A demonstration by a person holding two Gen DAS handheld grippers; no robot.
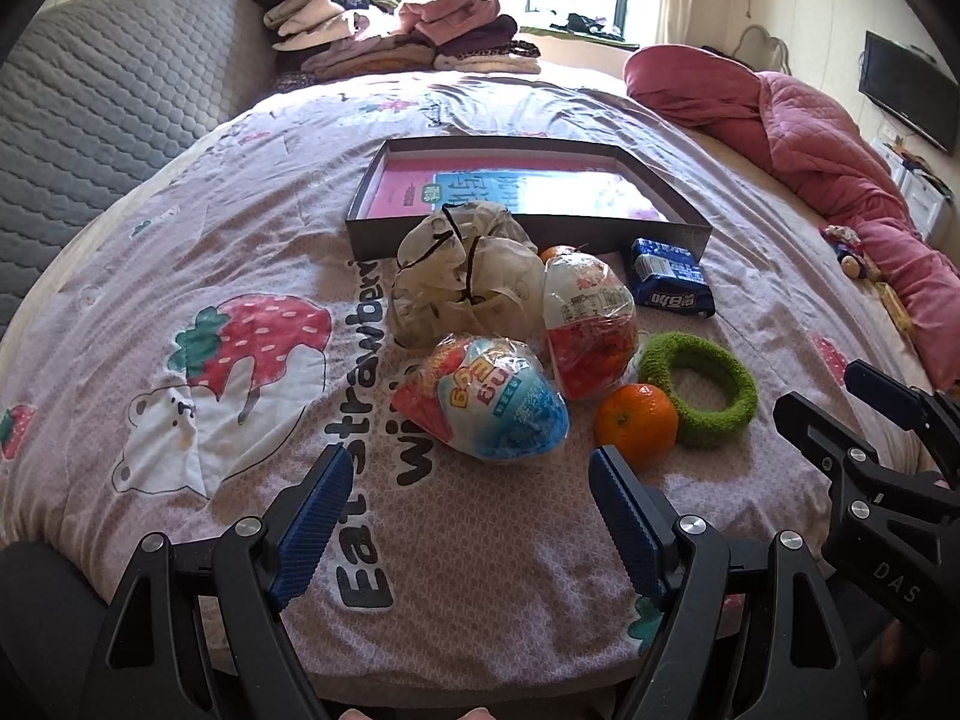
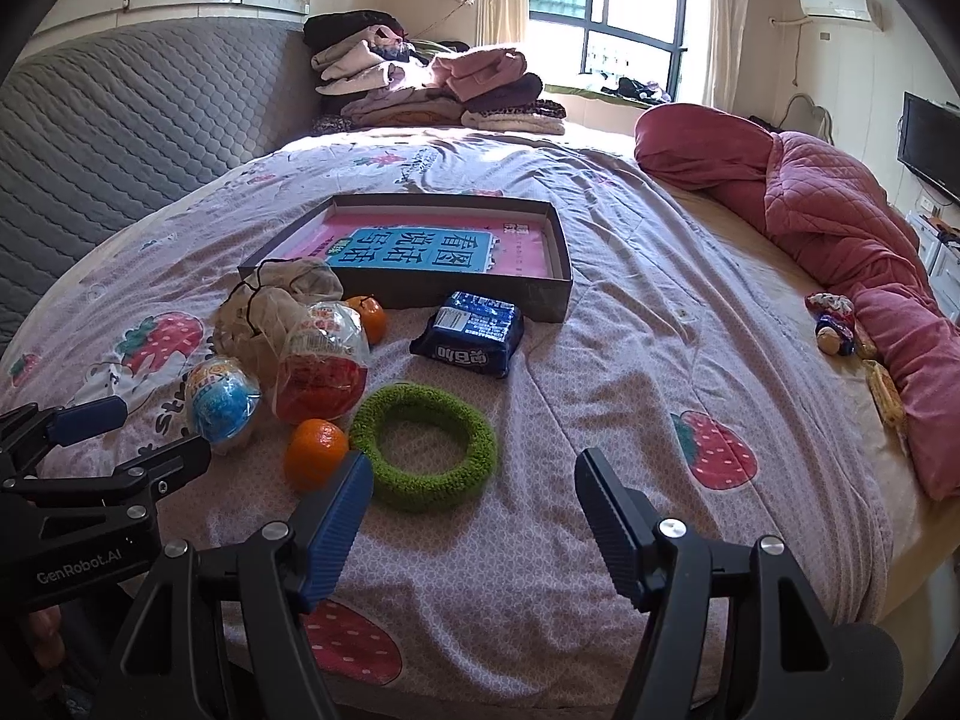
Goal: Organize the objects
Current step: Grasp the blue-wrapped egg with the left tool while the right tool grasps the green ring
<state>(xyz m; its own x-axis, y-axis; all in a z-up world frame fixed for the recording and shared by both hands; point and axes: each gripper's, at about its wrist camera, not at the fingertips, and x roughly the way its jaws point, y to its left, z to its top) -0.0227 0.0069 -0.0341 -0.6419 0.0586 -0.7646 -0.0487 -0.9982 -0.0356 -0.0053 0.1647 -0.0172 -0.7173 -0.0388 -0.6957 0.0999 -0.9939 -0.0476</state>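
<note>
On the bedspread lies a shallow dark box with a pink and blue book inside. In front of it sit a beige mesh bag, a red-wrapped egg toy, a blue-wrapped egg toy, two oranges, a green fuzzy ring and a blue snack pack. My left gripper stands open just short of the blue egg toy. My right gripper is open, near the ring.
Folded clothes are stacked at the far side of the bed, against a grey quilted headboard. A rolled pink quilt runs along the right edge, with small toys beside it. A TV hangs on the right wall.
</note>
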